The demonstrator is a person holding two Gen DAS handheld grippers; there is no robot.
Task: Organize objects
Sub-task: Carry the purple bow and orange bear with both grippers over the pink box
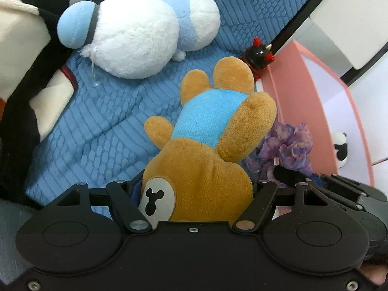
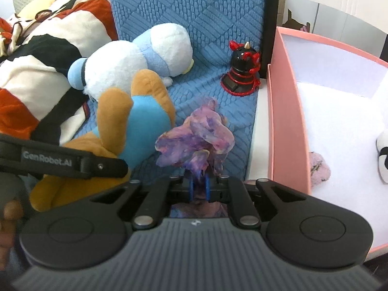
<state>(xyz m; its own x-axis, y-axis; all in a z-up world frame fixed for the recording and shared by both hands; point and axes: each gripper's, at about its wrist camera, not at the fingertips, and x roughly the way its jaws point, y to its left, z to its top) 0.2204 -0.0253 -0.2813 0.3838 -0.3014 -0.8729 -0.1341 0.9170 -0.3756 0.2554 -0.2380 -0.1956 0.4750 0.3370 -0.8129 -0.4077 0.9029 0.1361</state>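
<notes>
left gripper (image 1: 196, 189) clamping jaws wide on brown teddy's (image 1: 206, 150) head | right gripper (image 2: 199, 186) pinching purple scrunchie (image 2: 196, 140), jaws nearly together | pink box (image 2: 286, 131) sitting right

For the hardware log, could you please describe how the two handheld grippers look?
The left gripper is black plastic with silver pivot pins and round side bulges. The right gripper is similar, with a ribbed grey body and blue finger pads. White GenRobot.AI lettering marks the left one's side.

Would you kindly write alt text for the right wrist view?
The right tongs grip a purple scrunchie above a blue cushion, beside a brown teddy bear held by the left tongs. A pink box stands at right.
</notes>
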